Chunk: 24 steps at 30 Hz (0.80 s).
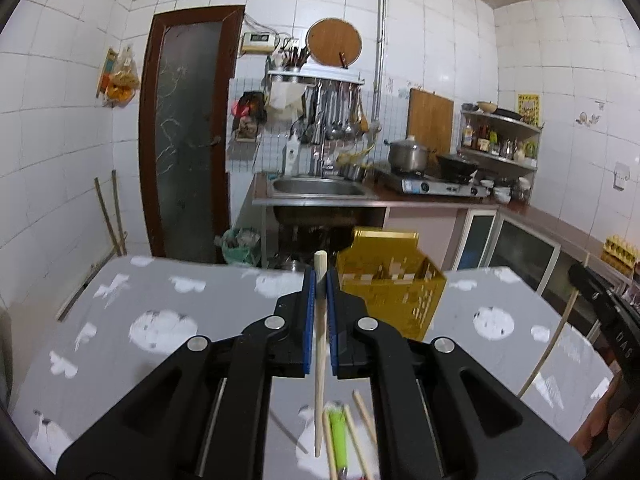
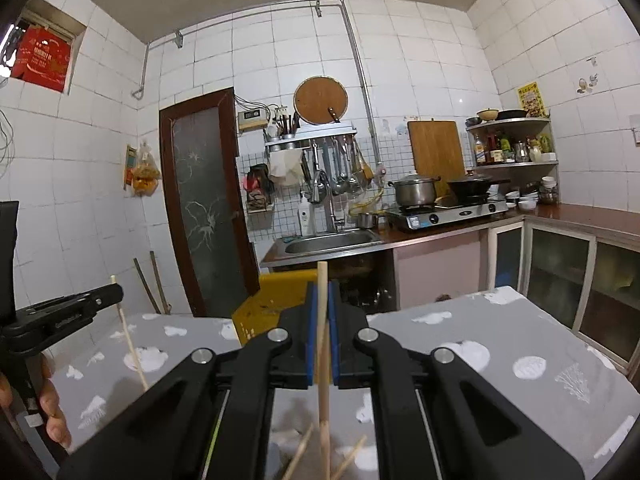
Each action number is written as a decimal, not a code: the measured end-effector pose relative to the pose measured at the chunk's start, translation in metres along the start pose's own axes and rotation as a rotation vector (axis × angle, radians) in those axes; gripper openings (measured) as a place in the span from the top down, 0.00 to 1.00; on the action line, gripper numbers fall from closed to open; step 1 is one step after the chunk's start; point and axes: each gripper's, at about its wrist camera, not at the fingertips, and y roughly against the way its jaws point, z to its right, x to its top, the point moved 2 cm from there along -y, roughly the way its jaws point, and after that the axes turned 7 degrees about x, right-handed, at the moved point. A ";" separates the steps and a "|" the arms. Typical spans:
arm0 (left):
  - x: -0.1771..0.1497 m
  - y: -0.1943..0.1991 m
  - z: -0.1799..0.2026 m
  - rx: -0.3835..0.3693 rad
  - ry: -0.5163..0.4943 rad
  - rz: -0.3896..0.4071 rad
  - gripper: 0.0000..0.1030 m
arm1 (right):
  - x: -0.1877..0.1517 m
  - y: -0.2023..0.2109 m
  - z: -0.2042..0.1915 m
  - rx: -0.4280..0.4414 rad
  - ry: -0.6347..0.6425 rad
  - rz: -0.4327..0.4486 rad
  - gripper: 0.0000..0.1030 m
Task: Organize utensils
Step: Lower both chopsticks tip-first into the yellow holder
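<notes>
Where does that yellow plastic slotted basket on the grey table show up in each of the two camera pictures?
Left wrist view: yellow plastic slotted basket just right of centre, beyond the gripper tips.
Right wrist view: basket left of centre, partly hidden behind the gripper.
Shared landmark: steel sink behind it.

A home kitchen: white tiled walls, a steel sink (image 1: 320, 187) at the far wall with ladles (image 1: 336, 114) hung above it, a pot (image 1: 407, 155) and wok (image 1: 456, 164) on a gas stove (image 1: 436, 187) to its right, and a corner shelf (image 1: 500, 140) of bottles.
</notes>
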 end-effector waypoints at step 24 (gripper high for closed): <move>0.139 -0.110 0.068 -0.087 -0.014 0.191 0.96 | 0.113 -0.155 -0.005 0.023 0.077 0.156 0.95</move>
